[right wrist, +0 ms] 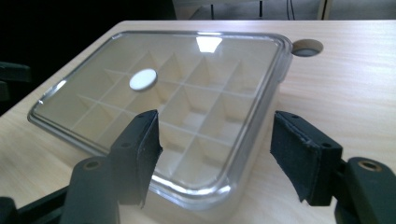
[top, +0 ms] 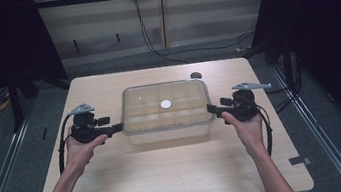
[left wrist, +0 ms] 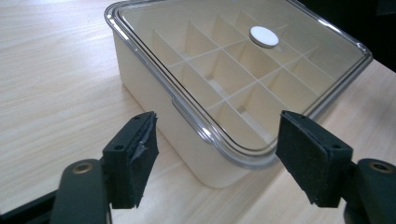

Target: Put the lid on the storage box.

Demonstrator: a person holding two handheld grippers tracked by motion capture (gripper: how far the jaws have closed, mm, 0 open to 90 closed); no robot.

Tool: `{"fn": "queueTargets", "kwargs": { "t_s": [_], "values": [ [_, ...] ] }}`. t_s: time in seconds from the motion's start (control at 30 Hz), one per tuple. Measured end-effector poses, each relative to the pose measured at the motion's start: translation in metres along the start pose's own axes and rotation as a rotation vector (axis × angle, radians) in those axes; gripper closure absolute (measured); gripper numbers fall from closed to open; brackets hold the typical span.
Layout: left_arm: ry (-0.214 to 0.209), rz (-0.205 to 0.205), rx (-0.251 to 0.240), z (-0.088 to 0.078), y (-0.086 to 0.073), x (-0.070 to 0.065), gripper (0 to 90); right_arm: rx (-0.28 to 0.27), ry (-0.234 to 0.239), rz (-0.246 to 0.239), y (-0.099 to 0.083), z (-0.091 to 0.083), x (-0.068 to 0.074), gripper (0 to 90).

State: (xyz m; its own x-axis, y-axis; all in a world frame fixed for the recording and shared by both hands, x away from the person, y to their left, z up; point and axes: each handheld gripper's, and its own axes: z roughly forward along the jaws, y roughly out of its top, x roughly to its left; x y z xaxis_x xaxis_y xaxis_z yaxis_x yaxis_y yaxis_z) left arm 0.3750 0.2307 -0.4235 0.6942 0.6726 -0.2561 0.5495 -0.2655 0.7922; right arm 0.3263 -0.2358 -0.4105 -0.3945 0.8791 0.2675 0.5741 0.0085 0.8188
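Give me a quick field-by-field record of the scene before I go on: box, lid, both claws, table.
box: cream divided box, centred on the table, compartments look empty
lid: clear lid seated on the box, with a white round disc at its middle
left claw: left claw open, jaws on either side of a corner of the box, not touching it
right claw: right claw open, jaws straddling the opposite end, no contact seen
table: light wood table, with a round hole behind the box
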Motion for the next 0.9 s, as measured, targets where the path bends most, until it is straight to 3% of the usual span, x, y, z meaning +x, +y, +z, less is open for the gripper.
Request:
{"fn": "queueTargets", "kwargs": {
  "t_s": [0.1, 0.33, 0.47, 0.57, 0.73, 0.77, 0.9],
  "values": [
    [0.017, 0.035, 0.01, -0.007, -0.007, -0.005, 27.2, -0.009, 0.009, 0.002, -0.009, -0.01, 0.001, 31.7],
    [0.004, 0.03, 0.012, -0.021, -0.024, -0.015, 26.5, -0.024, 0.029, -0.007, -0.027, -0.035, 0.008, 31.4],
    [0.032, 0.045, 0.023, -0.028, -0.038, -0.025, 27.1, -0.036, 0.025, -0.011, -0.037, -0.05, 0.012, 31.4],
    [0.023, 0.051, 0.038, -0.033, -0.047, -0.031, 27.5, -0.018, 0.002, -0.007, -0.051, -0.055, 0.01, 31.4],
    [0.019, 0.026, 0.022, -0.046, -0.065, -0.039, 27.6, -0.033, -0.01, 0.03, -0.074, -0.064, 0.011, 31.4],
    [0.007, 0.008, 0.024, -0.047, -0.068, -0.04, 27.6, -0.032, -0.01, 0.028, -0.079, -0.066, 0.014, 31.4],
    [0.007, 0.008, 0.045, -0.052, -0.084, -0.043, 27.1, -0.01, -0.008, 0.006, -0.092, -0.071, 0.02, 30.9]
  ]
}}
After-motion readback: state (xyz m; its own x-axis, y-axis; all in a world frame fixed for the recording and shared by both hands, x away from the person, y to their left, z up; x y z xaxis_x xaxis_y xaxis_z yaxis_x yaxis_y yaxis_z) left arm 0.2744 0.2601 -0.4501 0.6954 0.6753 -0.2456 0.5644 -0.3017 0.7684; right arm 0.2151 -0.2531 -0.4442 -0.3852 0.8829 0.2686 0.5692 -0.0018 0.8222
